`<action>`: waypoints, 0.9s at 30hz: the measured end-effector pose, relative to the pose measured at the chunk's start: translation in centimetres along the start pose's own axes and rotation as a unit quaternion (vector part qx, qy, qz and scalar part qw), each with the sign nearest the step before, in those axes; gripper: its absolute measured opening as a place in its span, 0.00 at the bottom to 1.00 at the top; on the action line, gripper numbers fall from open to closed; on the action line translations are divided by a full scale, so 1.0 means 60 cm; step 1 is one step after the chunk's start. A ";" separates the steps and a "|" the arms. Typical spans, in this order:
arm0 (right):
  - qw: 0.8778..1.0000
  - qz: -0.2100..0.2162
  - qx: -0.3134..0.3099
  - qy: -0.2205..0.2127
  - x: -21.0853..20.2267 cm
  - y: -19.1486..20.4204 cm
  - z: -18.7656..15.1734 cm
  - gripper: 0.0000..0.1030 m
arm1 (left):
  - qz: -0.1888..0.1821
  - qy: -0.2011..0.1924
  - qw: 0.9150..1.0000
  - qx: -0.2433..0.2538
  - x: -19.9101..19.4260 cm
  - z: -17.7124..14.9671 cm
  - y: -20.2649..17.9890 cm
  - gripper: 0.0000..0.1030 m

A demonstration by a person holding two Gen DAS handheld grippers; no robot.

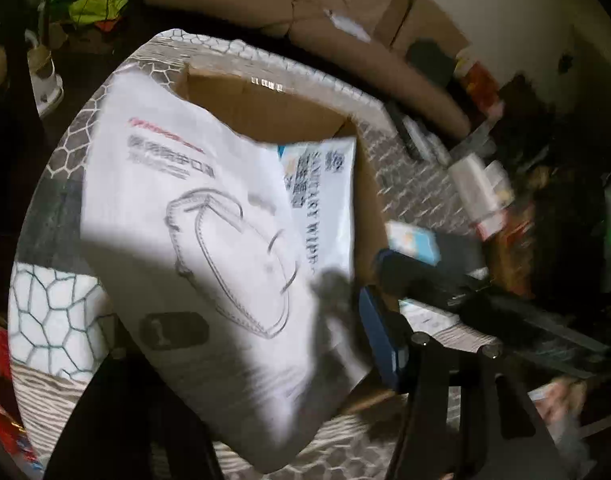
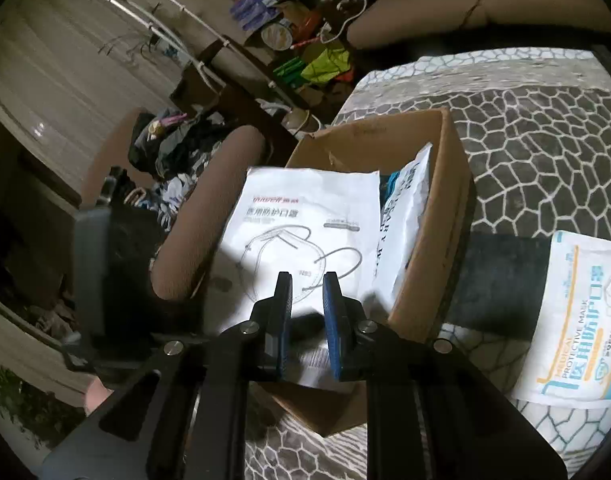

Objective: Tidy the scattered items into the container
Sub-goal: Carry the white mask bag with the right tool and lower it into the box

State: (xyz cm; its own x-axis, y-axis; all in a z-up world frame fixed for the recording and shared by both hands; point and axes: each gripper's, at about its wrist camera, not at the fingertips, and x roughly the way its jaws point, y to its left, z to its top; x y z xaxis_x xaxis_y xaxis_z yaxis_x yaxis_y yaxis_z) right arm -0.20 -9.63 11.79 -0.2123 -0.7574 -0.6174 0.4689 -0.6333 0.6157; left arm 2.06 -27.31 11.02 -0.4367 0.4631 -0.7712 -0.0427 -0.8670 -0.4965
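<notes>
Mask pack (image 2: 301, 236) dropped across box (image 2: 445, 208).
Left tongs (image 1: 241, 324) released; right tongs (image 2: 307, 292) barely parted, empty. Next, probably: nudge pack off left rim.

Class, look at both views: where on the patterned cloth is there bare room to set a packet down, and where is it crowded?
Bare cloth lies beyond the box, and near the front corner. Beside the box lies one mask packet. The box is crowded: a white pouch and a wipes pack fill it.

Dim room, brown sofa (image 1: 345, 40), pale curtain (image 2: 45, 80), cluttered dark shelf (image 2: 265, 92)
</notes>
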 end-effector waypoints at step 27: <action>0.993 0.070 0.072 0.063 0.025 -0.002 -0.043 0.59 | -0.212 -0.109 0.941 -0.240 -0.013 -0.016 0.116 0.26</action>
State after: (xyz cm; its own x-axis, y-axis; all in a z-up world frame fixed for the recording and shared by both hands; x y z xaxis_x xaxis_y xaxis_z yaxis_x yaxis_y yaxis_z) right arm 1.63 -10.30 9.51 -0.0413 -0.8193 -0.5719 0.3576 -0.5466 0.7572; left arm 3.01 -33.56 7.78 -0.6480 0.6542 -0.3900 0.1336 -0.4065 -0.9038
